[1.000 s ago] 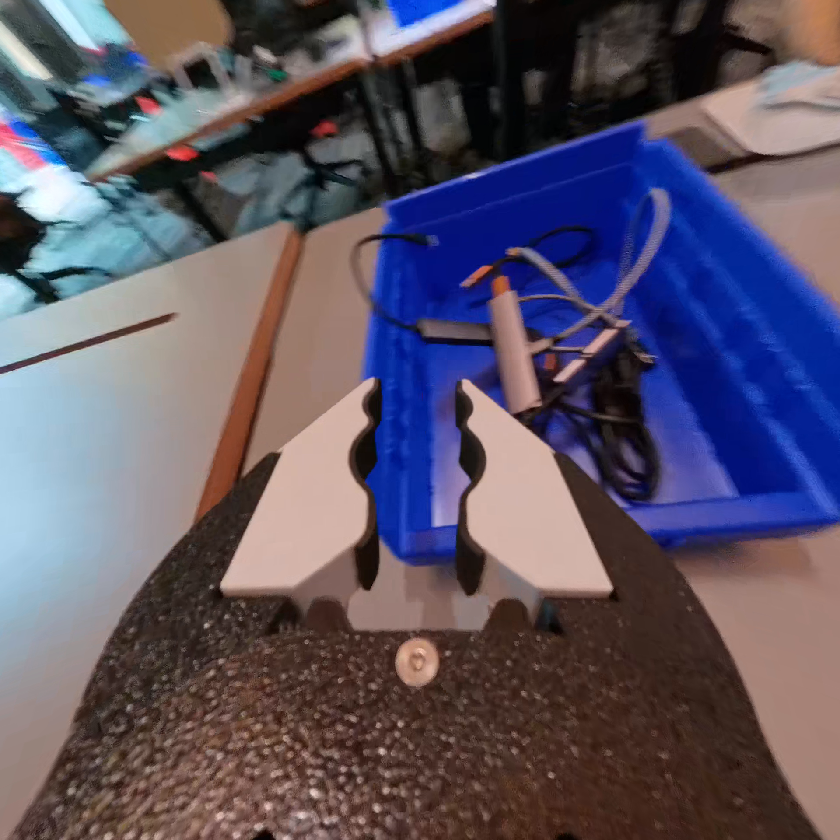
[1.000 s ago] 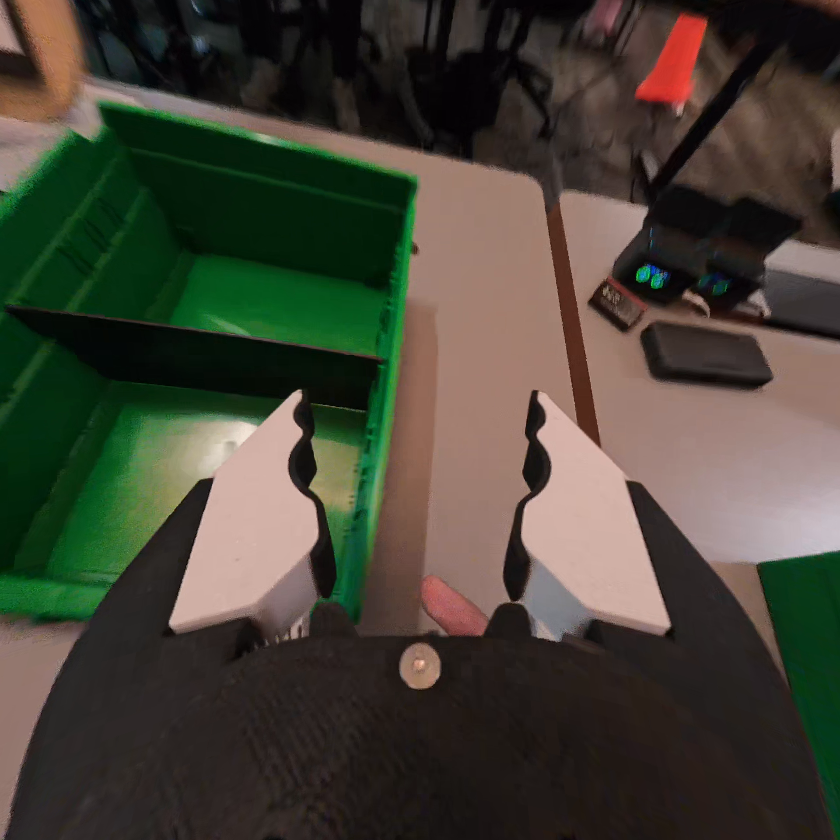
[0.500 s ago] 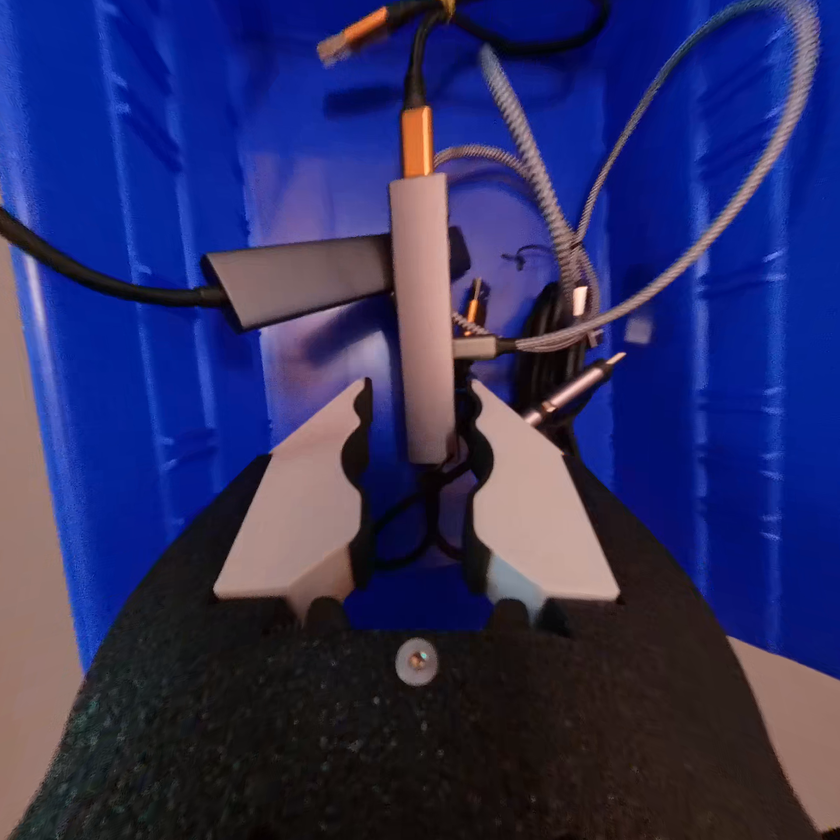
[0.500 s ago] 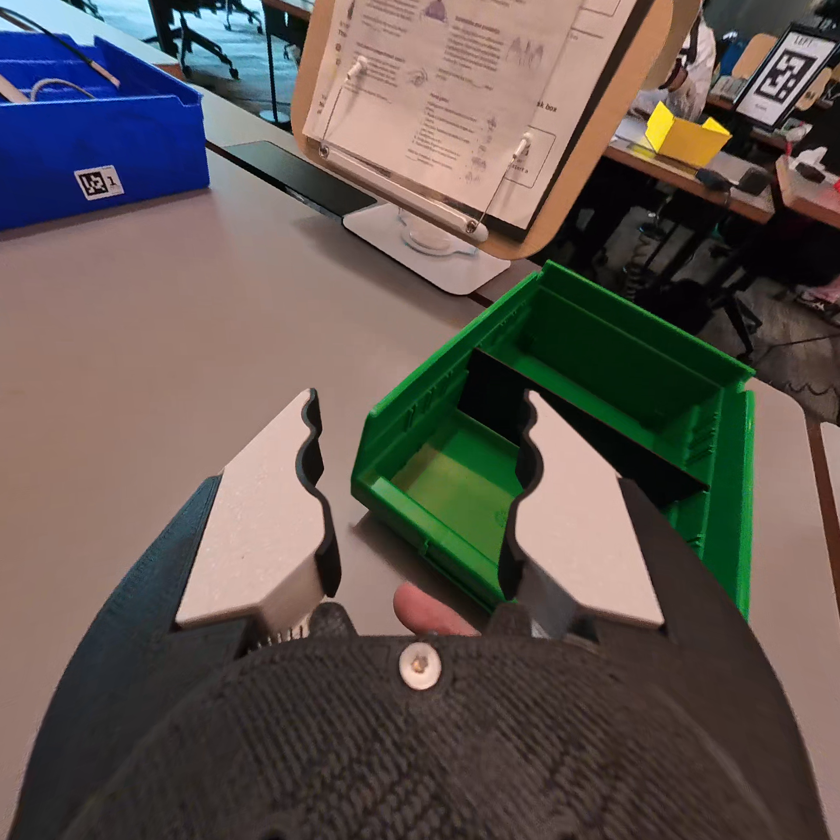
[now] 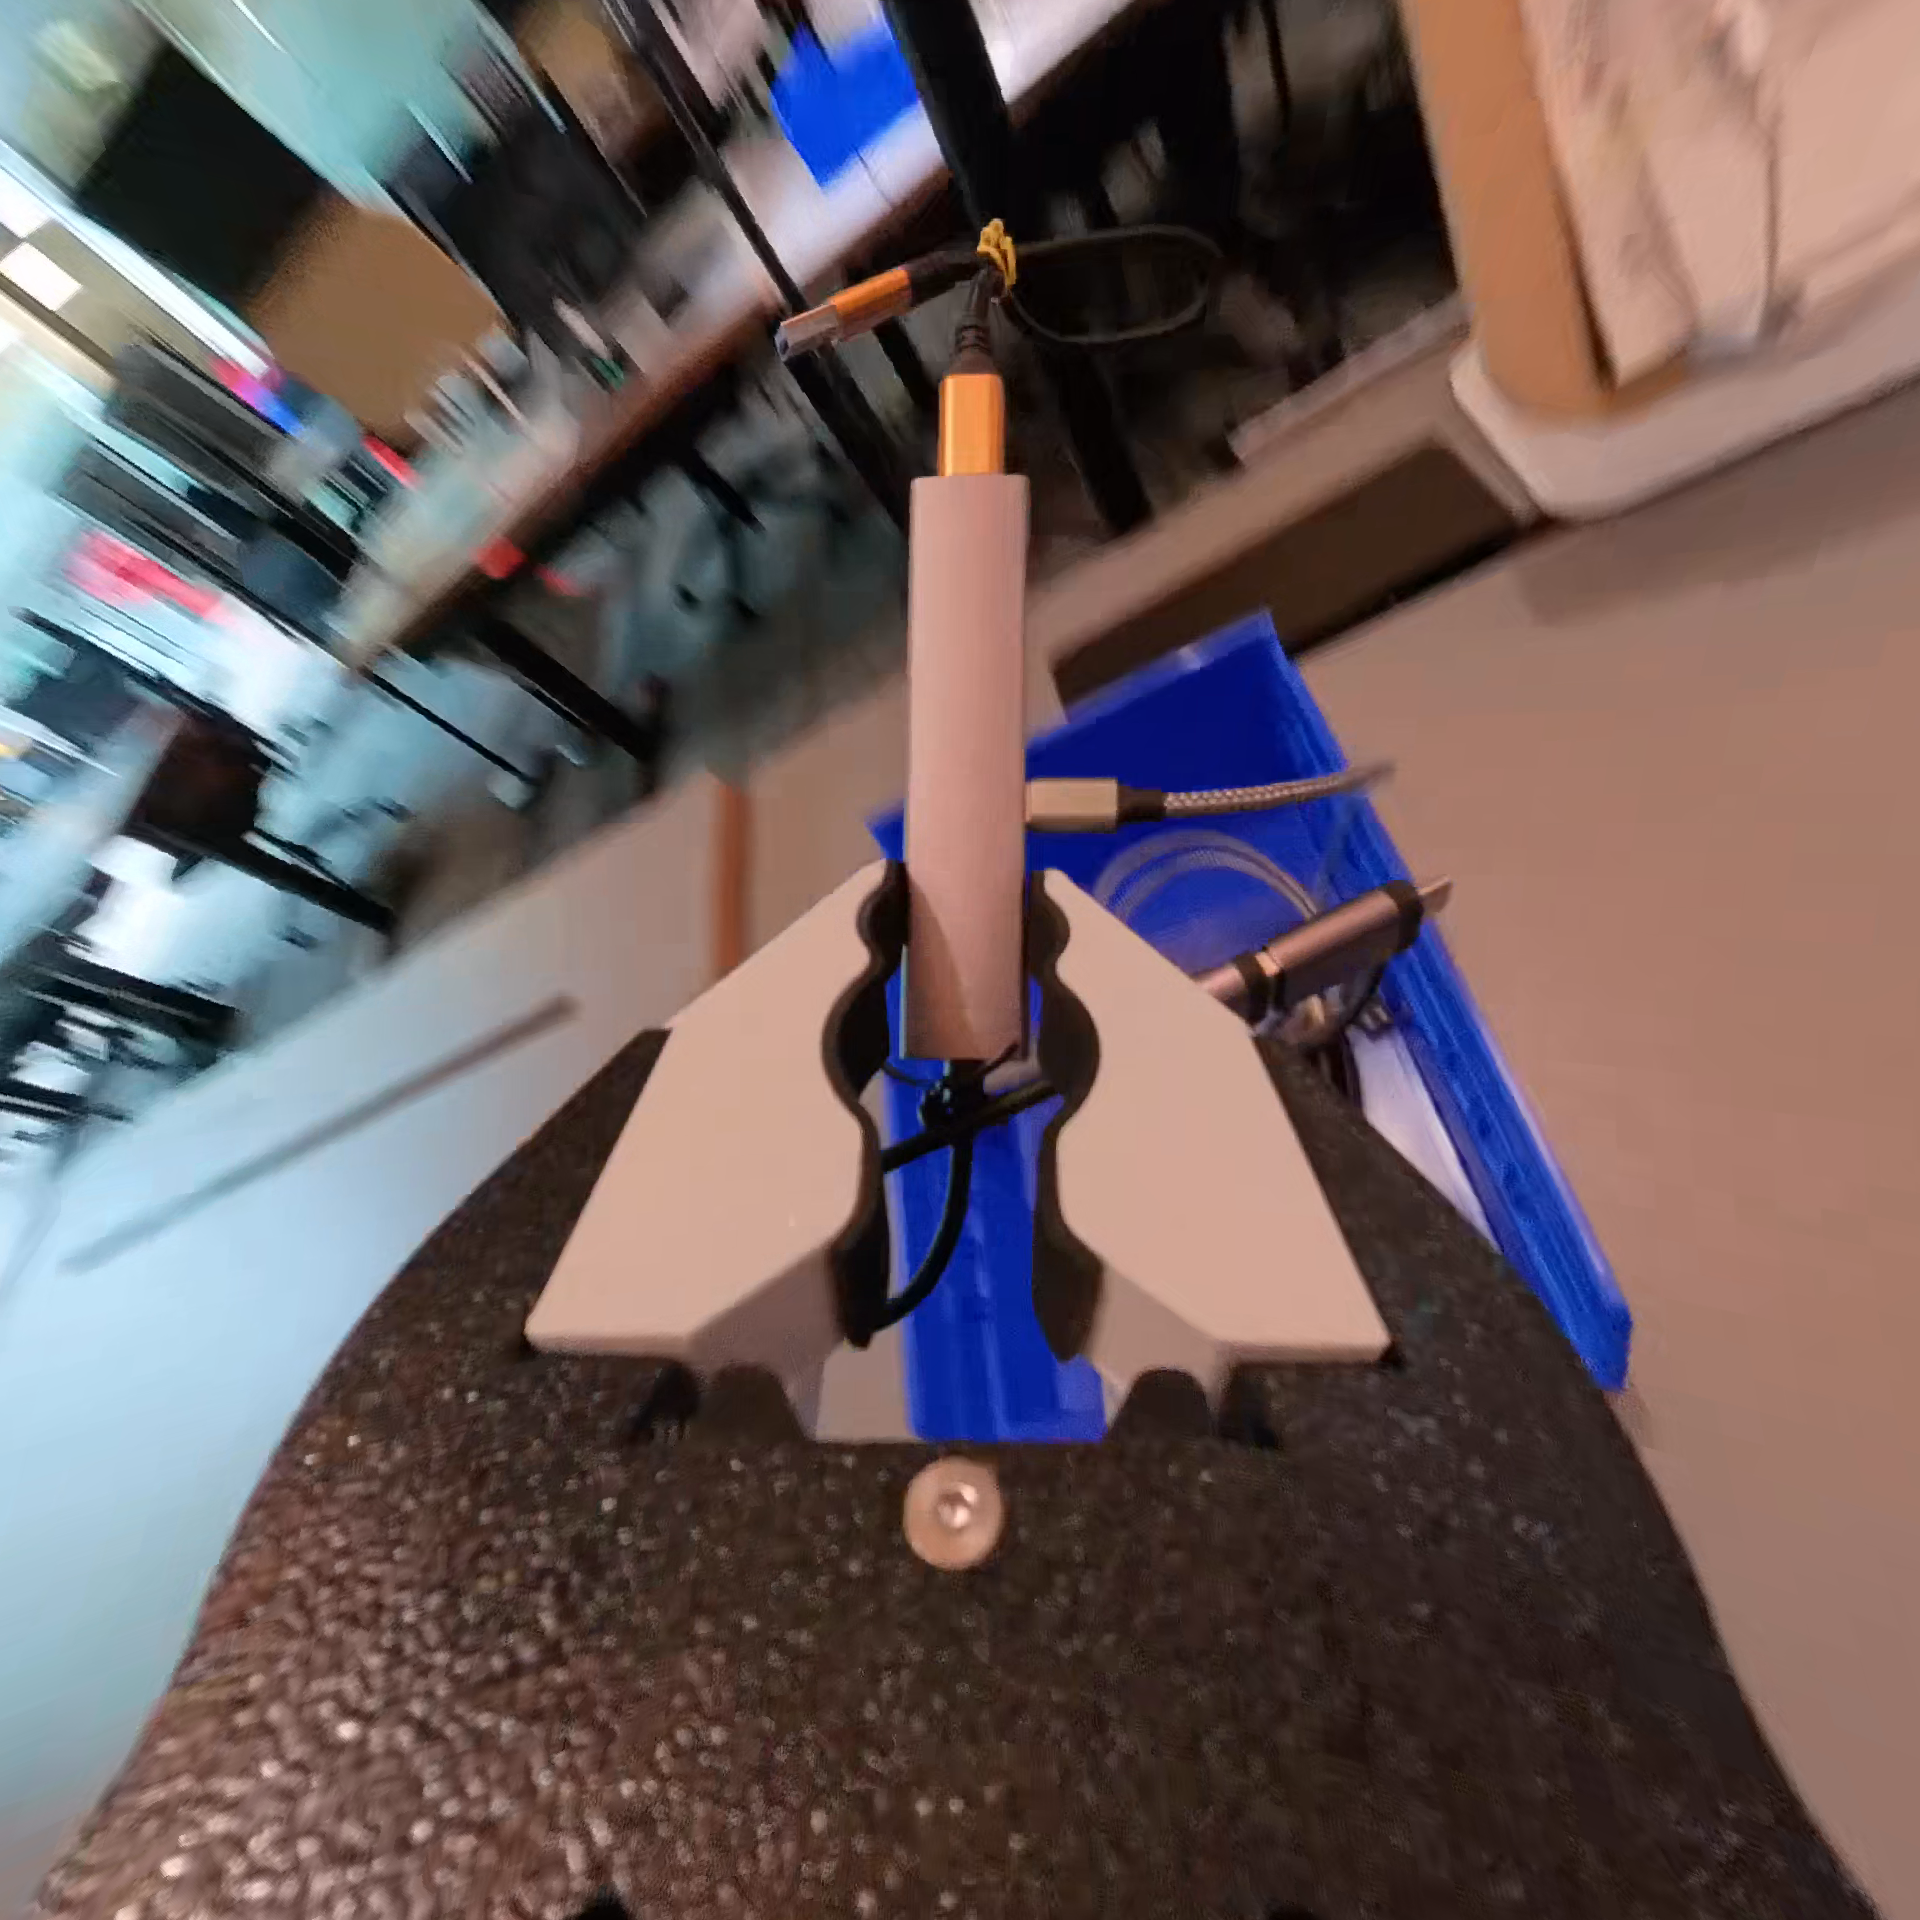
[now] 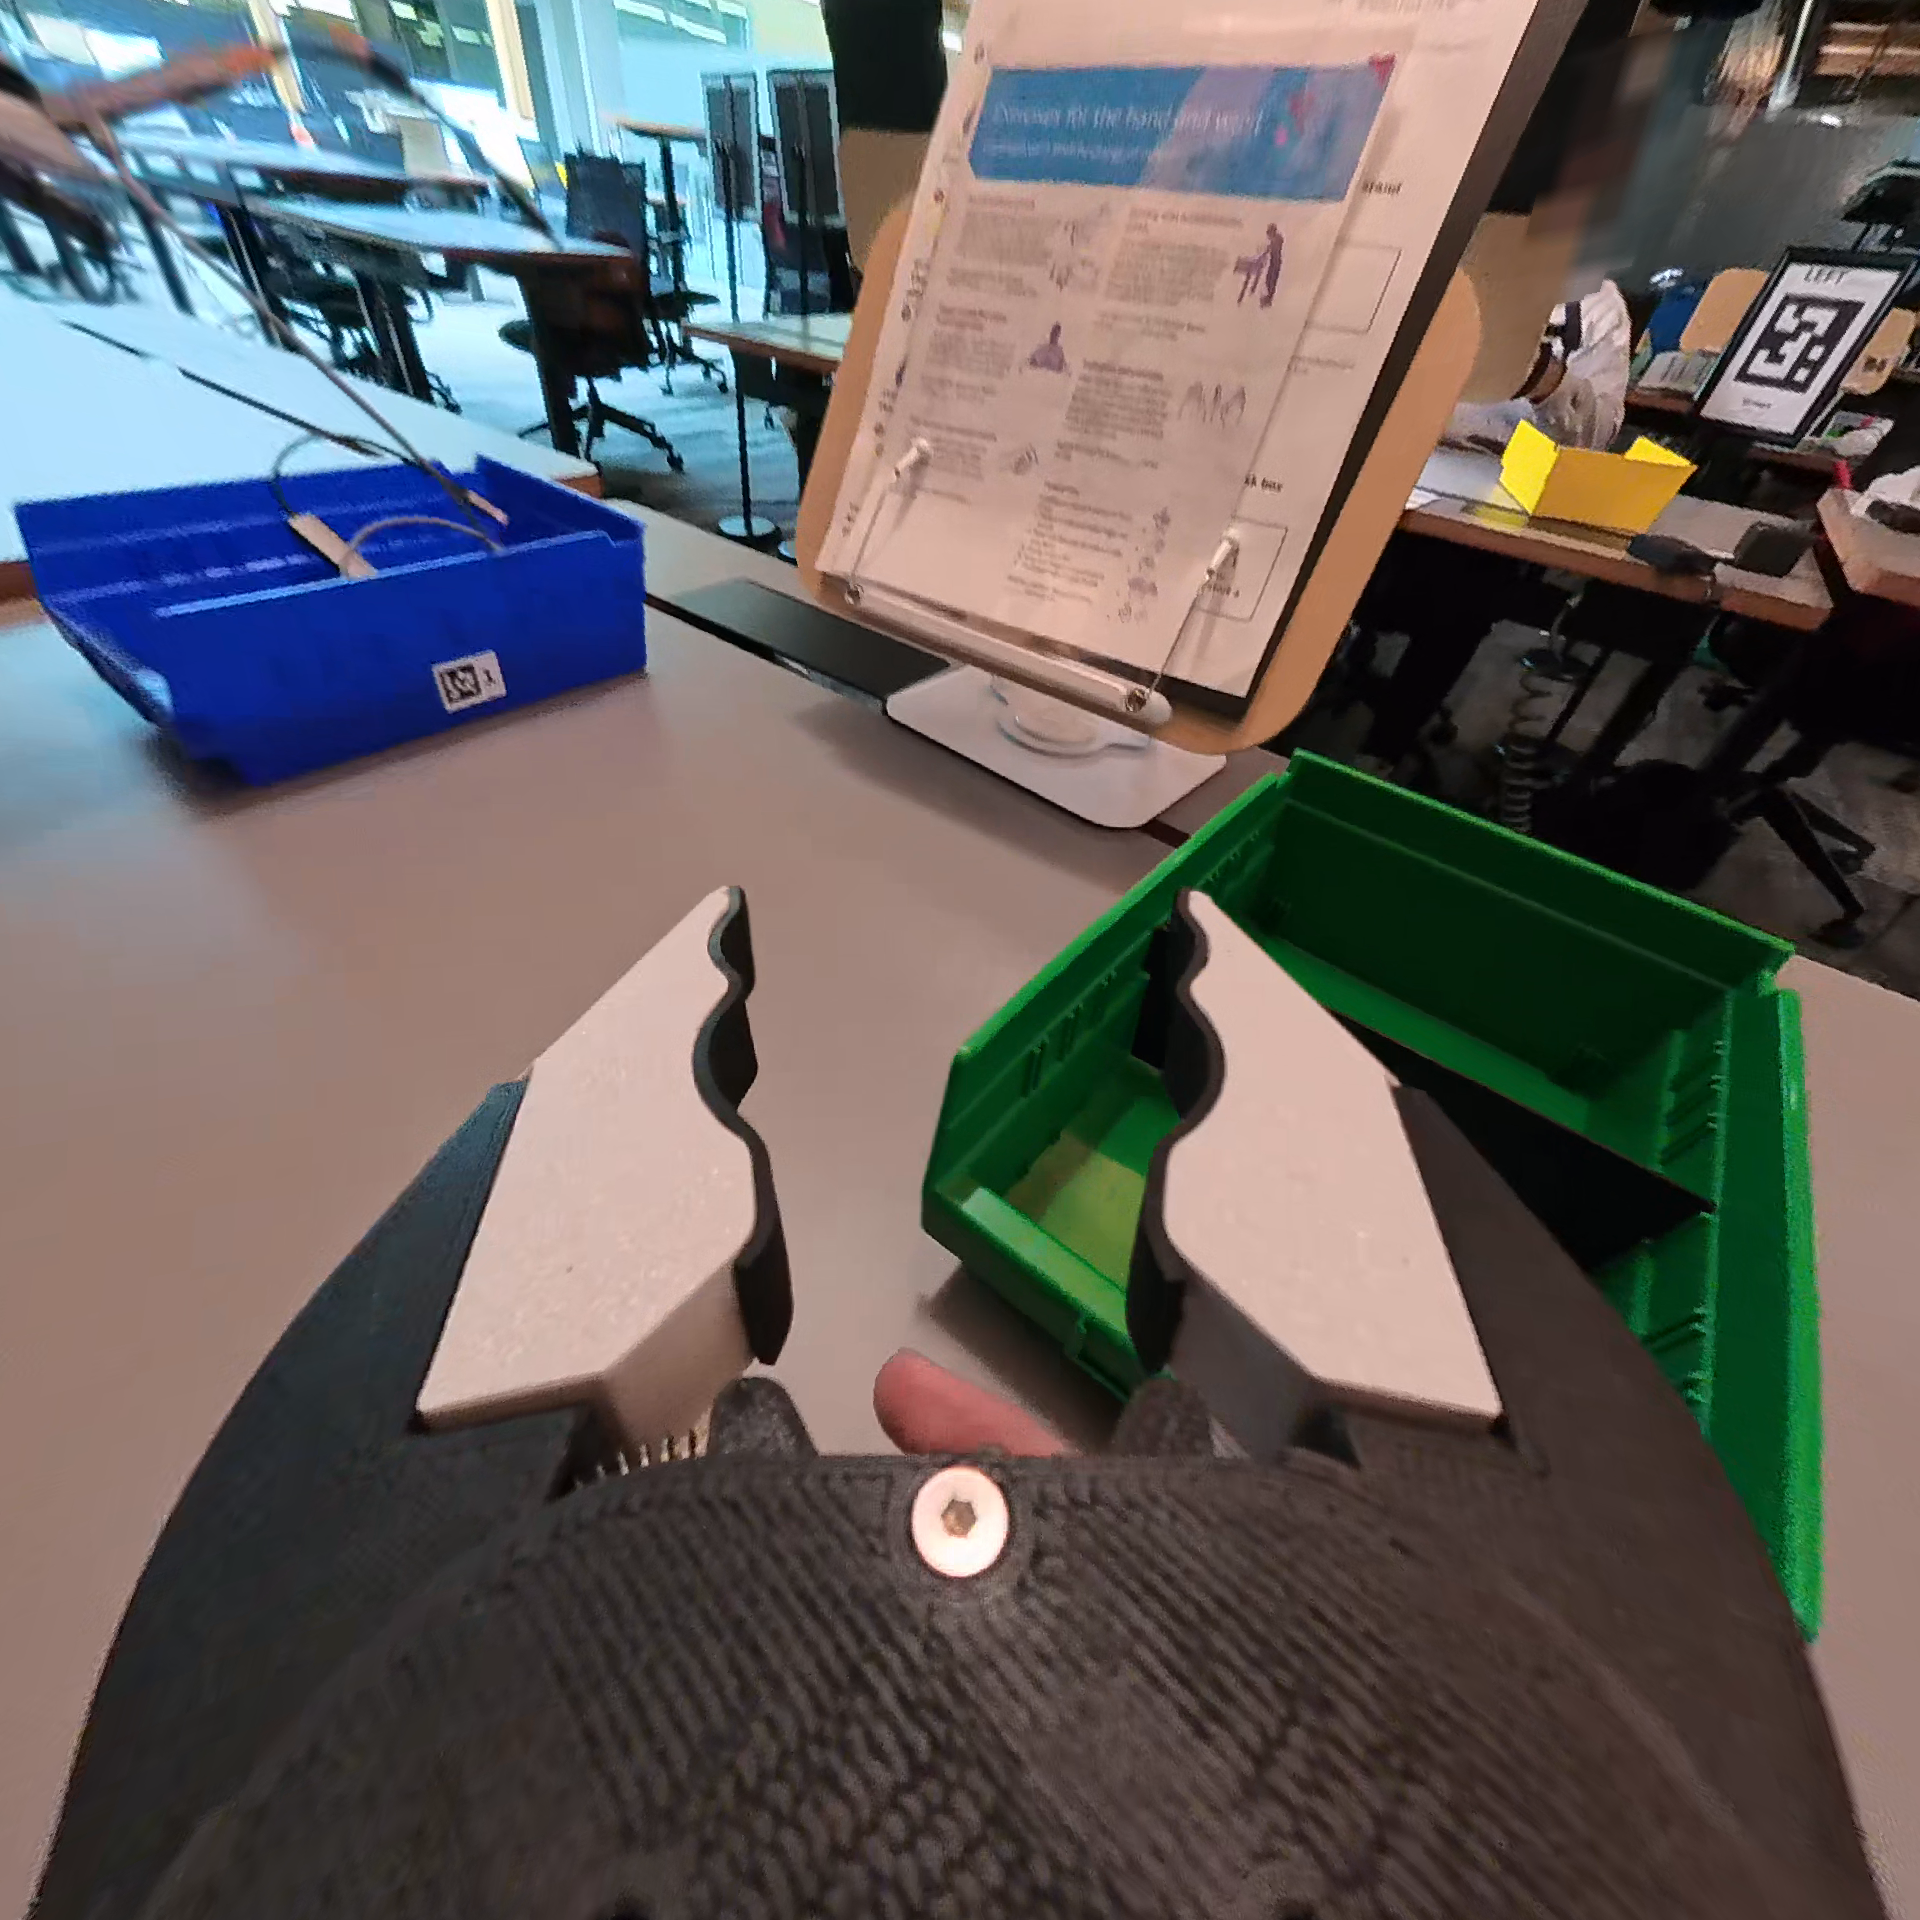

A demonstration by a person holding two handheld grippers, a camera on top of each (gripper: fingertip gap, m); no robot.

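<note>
A grey-brown surface point(image 6: 436, 935) carries everything here; on it, far left in the right wrist view, sits a blue bin point(image 6: 343, 634) with a small square sticker on its near wall and cables lying inside; well apart from it, to the right, a green bin point(image 6: 1475, 1049) rests on the same surface, split by a black divider into compartments; between the two and farther back stands a document stand point(image 6: 1049, 748) on a white base, holding a printed sheet; a flat black strip point(image 6: 790, 634) lies just beside that base; in the left wrist view the blue bin point(image 5: 1455, 1091) rests on the surface point(image 5: 1662, 831), a brown seam running beside it.
</note>
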